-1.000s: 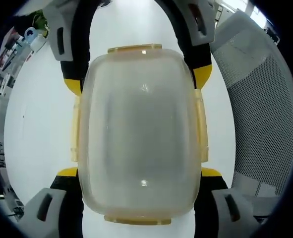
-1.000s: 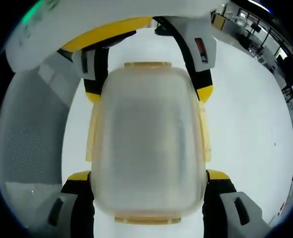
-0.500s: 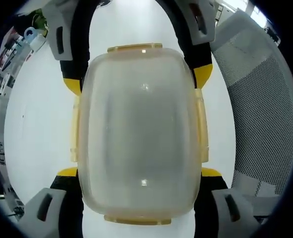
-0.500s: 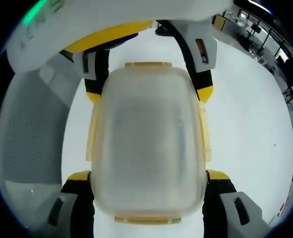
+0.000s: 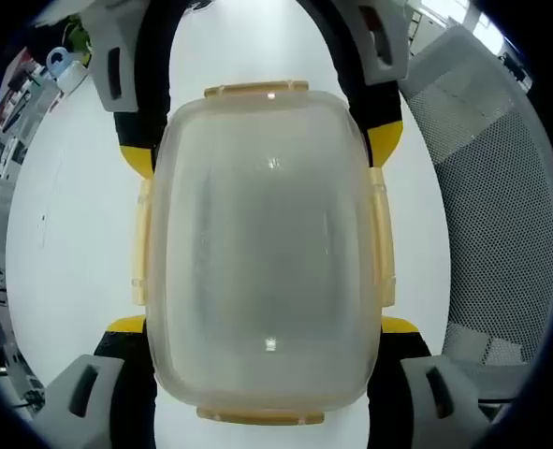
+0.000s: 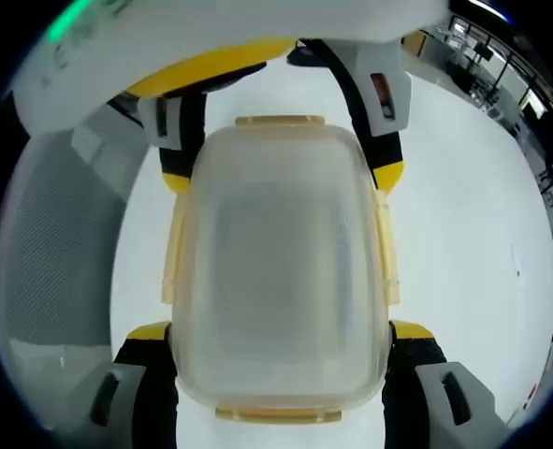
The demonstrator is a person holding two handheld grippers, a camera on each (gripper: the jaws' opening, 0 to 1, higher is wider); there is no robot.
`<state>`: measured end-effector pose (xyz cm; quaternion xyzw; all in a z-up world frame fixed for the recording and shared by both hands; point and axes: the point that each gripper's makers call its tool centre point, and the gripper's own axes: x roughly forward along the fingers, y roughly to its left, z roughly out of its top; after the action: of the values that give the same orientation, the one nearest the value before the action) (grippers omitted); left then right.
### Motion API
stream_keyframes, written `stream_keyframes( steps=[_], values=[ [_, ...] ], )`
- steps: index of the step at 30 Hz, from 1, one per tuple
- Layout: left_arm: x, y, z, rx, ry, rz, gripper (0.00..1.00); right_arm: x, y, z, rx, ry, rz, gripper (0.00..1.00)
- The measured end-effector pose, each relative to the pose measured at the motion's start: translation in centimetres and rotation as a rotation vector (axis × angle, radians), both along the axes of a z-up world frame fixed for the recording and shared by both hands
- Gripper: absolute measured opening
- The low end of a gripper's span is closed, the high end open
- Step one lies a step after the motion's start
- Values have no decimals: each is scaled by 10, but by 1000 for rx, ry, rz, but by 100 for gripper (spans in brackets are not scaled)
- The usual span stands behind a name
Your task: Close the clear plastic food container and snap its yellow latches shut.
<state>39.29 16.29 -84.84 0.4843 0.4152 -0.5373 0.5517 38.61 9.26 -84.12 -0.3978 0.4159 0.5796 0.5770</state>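
Note:
The clear plastic food container lies on the white table with its lid on. Pale yellow latches run along its sides and both ends. My left gripper clasps the near end, one yellow-tipped finger against each side. From the far end my right gripper grips it the same way. In the right gripper view the container sits between my right gripper below and the left gripper above. The side latches lie flat against the walls.
A white table lies under the container. A grey mesh chair back stands close by, also seen as the chair in the right gripper view. Cluttered shelves and an office area are far off.

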Motion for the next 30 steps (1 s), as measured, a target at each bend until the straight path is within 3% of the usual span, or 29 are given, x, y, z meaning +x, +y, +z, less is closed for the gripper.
stream_keyframes(
  steps=[30],
  values=[
    [50,0,1,8,0,8,96,50,0,1,6,-3,8,92]
  ],
)
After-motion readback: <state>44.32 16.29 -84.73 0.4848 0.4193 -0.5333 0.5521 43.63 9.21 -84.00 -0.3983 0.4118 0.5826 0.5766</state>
